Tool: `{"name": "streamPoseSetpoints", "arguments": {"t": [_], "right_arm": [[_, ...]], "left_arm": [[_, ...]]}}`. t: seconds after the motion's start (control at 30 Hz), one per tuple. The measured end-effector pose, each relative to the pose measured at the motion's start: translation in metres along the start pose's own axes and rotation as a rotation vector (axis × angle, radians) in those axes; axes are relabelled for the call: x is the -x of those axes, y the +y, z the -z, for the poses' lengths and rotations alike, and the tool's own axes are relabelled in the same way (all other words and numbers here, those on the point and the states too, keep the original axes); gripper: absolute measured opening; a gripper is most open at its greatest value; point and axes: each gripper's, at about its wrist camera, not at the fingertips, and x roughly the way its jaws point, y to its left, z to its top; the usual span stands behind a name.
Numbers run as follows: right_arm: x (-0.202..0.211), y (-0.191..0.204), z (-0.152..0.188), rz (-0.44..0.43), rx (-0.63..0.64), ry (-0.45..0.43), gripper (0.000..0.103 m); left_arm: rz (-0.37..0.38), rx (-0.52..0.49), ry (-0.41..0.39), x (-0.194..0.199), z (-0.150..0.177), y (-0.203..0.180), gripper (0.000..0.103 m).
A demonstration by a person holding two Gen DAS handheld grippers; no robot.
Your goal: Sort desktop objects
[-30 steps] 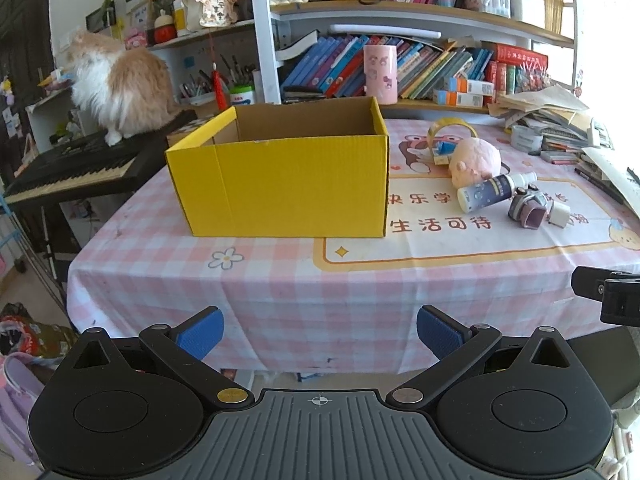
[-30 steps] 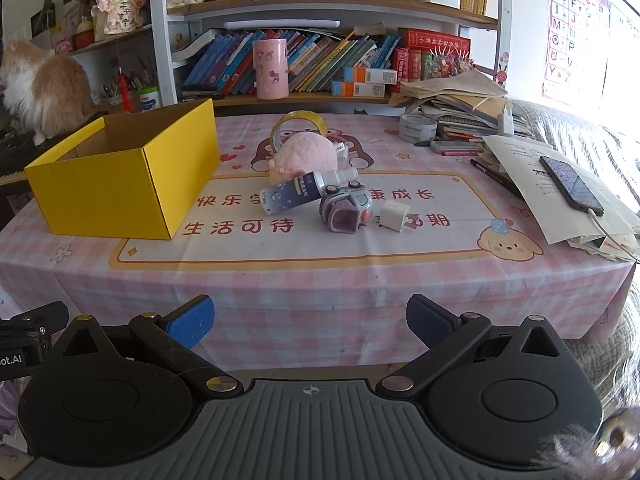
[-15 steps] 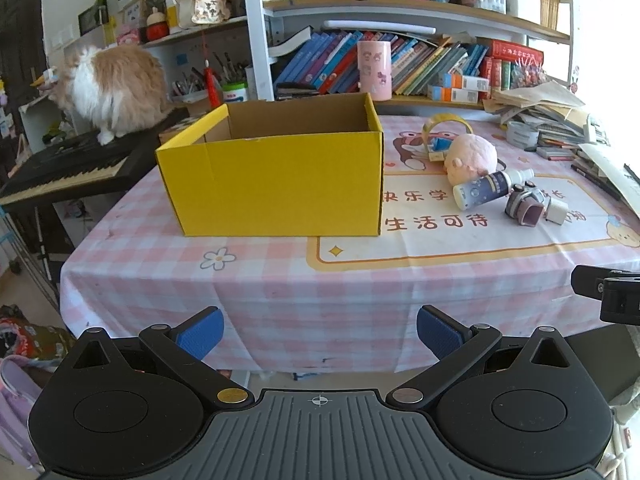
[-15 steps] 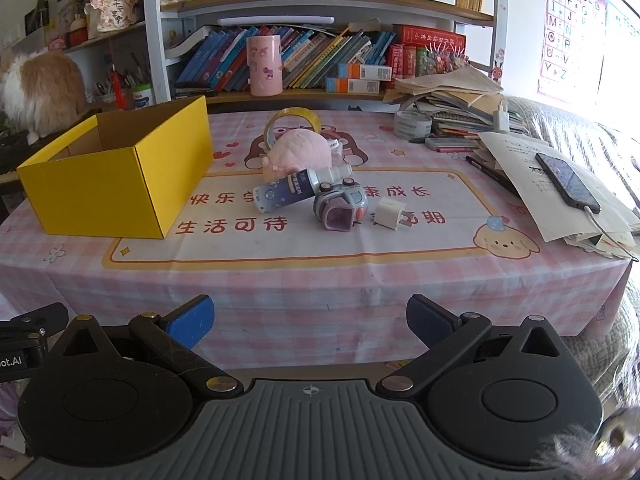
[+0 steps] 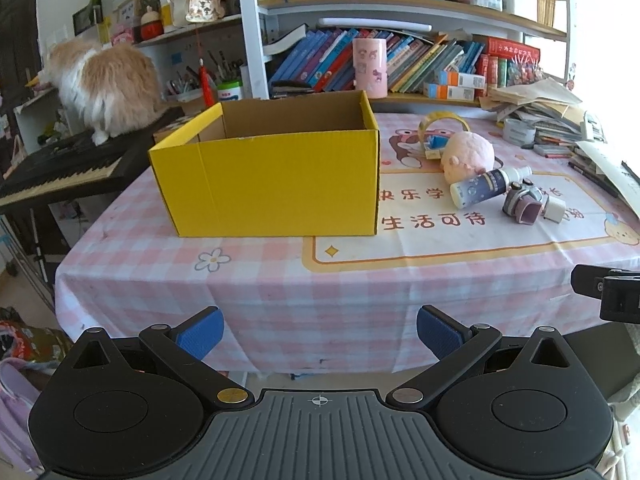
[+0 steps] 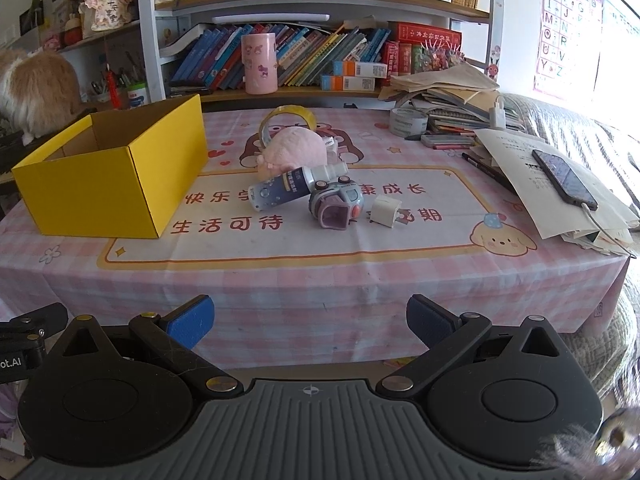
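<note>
Two grippers hang before the desk's near edge, the left gripper (image 5: pixel 318 330) and right gripper (image 6: pixel 308 318) both spread wide and empty. On the pink checked tablecloth (image 6: pixel 280 280), the open yellow cardboard box (image 6: pixel 116 176) sits toward the left edge. Mid-desk cluster: a pink plush ball (image 6: pixel 294 148), a blue spray bottle (image 6: pixel 288 190) lying against it, a purple toy camera (image 6: pixel 336 204) and a white charger plug (image 6: pixel 384 210).
</note>
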Motion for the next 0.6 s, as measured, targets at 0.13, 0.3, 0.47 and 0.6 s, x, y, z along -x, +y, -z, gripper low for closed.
{"name": "streamPoseSetpoints", "arguments": {"t": [0.13, 0.3, 0.47, 0.6], "right_arm": [[-0.001, -0.001, 0.0, -0.001, 0.005, 0.003, 0.103], [-0.003, 0.001, -0.001, 0.004, 0.009, 0.007, 0.103], [-0.007, 0.003, -0.003, 0.012, 0.02, 0.014, 0.103], [-0.007, -0.001, -0.006, 0.017, 0.027, 0.005, 0.103]], "left_arm": [[0.008, -0.003, 0.004, -0.002, -0.001, 0.0, 0.103], [0.037, -0.003, -0.003, -0.004, -0.002, -0.001, 0.103], [0.055, 0.001, 0.001, -0.01, -0.005, -0.003, 0.103], [0.075, -0.014, 0.005, -0.015, -0.01, -0.011, 0.103]]}}
